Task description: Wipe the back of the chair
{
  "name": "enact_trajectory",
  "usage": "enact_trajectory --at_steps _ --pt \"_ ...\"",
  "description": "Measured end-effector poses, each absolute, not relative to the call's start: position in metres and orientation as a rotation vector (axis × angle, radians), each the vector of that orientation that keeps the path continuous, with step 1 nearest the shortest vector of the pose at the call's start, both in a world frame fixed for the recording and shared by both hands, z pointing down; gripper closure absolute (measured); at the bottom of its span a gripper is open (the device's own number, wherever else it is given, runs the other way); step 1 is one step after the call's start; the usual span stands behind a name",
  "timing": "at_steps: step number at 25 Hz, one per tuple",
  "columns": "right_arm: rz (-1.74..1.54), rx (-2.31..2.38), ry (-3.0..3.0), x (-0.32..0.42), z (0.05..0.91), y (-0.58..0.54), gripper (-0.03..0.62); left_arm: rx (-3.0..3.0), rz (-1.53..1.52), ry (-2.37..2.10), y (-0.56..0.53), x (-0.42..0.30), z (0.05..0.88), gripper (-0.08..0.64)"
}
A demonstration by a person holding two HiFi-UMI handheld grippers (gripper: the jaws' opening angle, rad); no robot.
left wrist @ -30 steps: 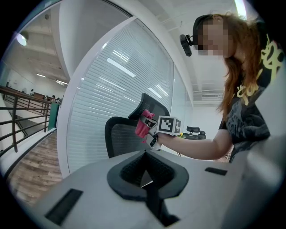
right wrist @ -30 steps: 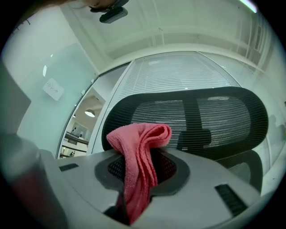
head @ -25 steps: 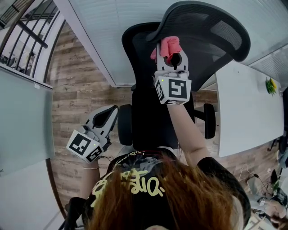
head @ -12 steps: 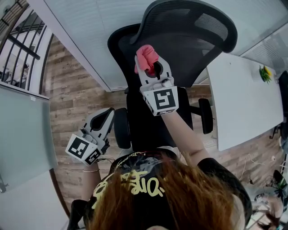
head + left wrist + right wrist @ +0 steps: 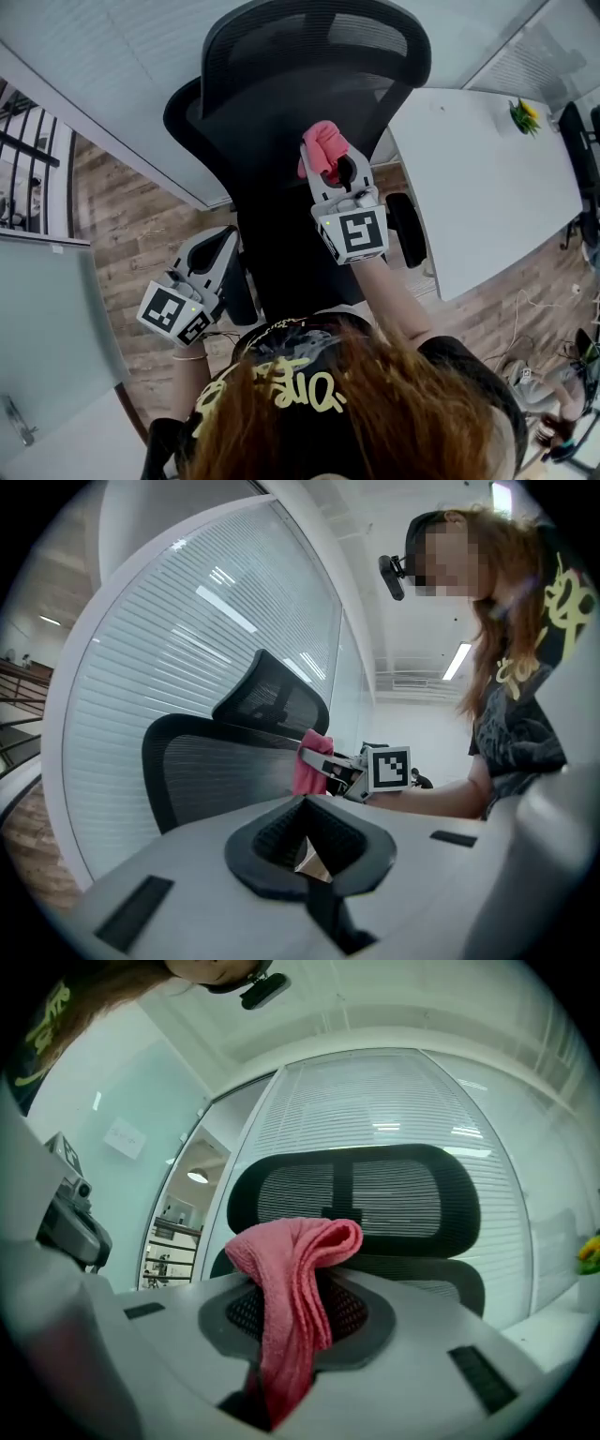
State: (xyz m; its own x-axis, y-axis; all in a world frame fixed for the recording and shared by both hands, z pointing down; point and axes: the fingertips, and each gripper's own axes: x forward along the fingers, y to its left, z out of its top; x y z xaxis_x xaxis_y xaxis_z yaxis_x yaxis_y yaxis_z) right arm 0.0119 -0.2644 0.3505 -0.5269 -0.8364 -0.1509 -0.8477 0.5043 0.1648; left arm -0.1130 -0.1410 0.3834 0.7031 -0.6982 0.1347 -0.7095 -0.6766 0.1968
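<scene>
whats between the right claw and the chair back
A folded pink terry cloth, clamped in the right claw, bulges toward the black mesh chair back. The right gripper view shows it; contact with the mesh cannot be told.

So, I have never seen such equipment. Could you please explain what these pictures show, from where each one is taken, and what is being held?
There is no robot here. A person holds a two-jaw hand tool, called a gripper, in each hand. The view from above comes from a camera on the person's head, looking down. The other two views come from a camera riding on each gripper. The right gripper is shut on a pink cloth, held up at the back of the black mesh chair. Whether the cloth touches the mesh I cannot tell. The left gripper hangs low beside the chair, shut and empty. A white table stands to the right, on a wooden floor.
</scene>
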Motion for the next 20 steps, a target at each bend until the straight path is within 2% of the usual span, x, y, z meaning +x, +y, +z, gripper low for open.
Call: enact_trajectory --at_steps 11,20 --pt "0.285 -1.749 2.588 0.141 0.368 -0.289 0.505 2.72 0.079 -1.067 -0.167 -0.037 0.38 0.568" --pt "0.227 -1.842 2.485 0.211 0.368 -0.335 0.505 2.689 0.109 -1.146 -0.178 -0.012 0.383 0.568"
